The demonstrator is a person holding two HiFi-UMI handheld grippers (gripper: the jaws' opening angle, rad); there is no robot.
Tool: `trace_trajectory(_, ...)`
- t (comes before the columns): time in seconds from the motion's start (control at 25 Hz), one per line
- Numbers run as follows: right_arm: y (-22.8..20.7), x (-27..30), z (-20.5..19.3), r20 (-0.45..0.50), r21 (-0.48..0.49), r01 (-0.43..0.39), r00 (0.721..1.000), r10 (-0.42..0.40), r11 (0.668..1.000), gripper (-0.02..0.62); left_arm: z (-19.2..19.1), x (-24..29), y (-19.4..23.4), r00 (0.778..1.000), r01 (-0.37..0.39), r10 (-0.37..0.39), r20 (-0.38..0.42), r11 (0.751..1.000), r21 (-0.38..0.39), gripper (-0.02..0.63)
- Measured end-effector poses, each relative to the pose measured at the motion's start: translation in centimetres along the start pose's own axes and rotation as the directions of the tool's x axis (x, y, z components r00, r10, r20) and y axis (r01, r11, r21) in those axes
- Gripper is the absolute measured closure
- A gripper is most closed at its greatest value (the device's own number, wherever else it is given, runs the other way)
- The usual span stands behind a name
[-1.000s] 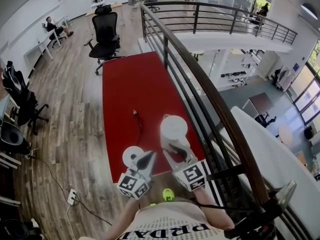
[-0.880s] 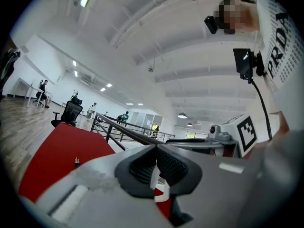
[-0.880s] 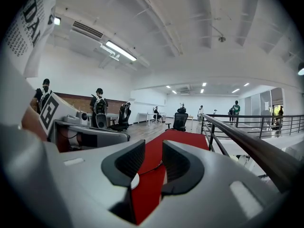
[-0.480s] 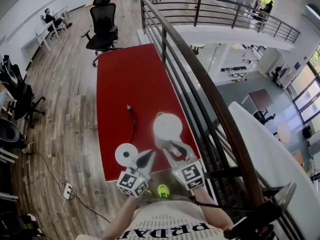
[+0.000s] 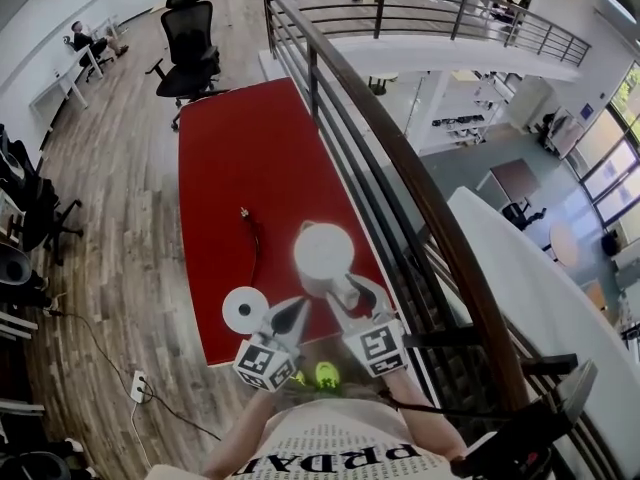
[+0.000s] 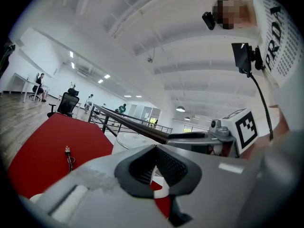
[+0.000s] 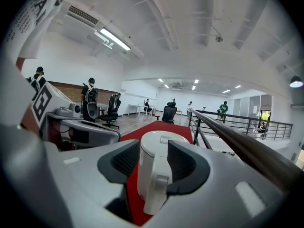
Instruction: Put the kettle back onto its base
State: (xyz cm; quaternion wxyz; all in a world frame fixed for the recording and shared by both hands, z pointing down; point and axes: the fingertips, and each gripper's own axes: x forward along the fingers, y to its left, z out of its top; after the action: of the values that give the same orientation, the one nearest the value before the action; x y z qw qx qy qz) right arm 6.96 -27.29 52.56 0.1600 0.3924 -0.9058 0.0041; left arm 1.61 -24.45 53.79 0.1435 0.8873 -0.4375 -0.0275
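Red table (image 5: 230,168) beside the mezzanine railing (image 5: 400,168), wood floor (image 5: 110,228) around. Kettle (image 5: 322,251) stands on the table, just right of its base (image 5: 243,308), not on it. Right gripper (image 5: 350,290): jaws just opening, handle (image 7: 156,194) between them. Left gripper (image 5: 283,320): jaws together, empty.

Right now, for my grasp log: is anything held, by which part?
Nothing. The right hand-held gripper has just been opening, the kettle handle between its jaws ungripped; the left hand-held gripper is shut, empty.

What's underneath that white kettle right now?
Only the red table shows around the kettle; its round base lies apart, to its left. The kettle's underside itself is covered.
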Motion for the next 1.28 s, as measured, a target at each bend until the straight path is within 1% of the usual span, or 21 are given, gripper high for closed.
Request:
trace_trajectory(0.12, -0.6, -0.3, -0.8, -0.006, 0.008, 0.020, 1.000, -0.020, 1.000, 0.410, -0.9, 0.6, -0.6, 1.000, 0.021, -0.021, -0.016, 1.000, -0.009, 0.611)
trace_trajectory(0.28, -1.4, -0.4, -1.7, -0.027, 0.015, 0.025, 0.999, -0.025, 1.000, 0.407, -1.5, 1.9, -0.8, 0.999, 0.036, -0.036, -0.028, 0.999, -0.026, 0.611)
trace_trajectory(0.52, -1.0, -0.9, -3.3, -0.053, 0.040, 0.011, 0.999, -0.009, 0.999, 0.403, -3.1, 2.3, -1.4, 0.998, 0.035, -0.036, -0.051, 0.999, -0.030, 0.611)
trace_trajectory(0.72, -0.6, -0.4, -4.2, -0.068, 0.061, -0.003, 0.998, 0.008, 0.998, 0.403, -3.5, 3.3, -1.1, 0.997, 0.041, -0.043, -0.065, 0.999, -0.028, 0.611)
trace_trajectory(0.96, -0.1, -0.5, -5.8, -0.091, 0.079, -0.002, 0.996, 0.009, 0.997, 0.403, -5.3, 3.5, -1.4, 0.993, 0.059, -0.064, -0.100, 0.997, -0.043, 0.611)
trace_trajectory(1.12, -0.7, 0.3, -6.6, -0.107, 0.099, 0.010, 0.994, 0.001, 0.995, 0.403, -5.9, 4.1, -1.2, 0.990, 0.071, -0.076, -0.119, 0.996, -0.050, 0.611)
trace_trajectory(1.28, -0.5, 0.9, -7.5, -0.129, 0.129, -0.009, 0.991, 0.025, 0.992, 0.403, -6.9, 4.0, -1.0, 0.985, 0.064, -0.075, -0.157, 0.995, -0.079, 0.611)
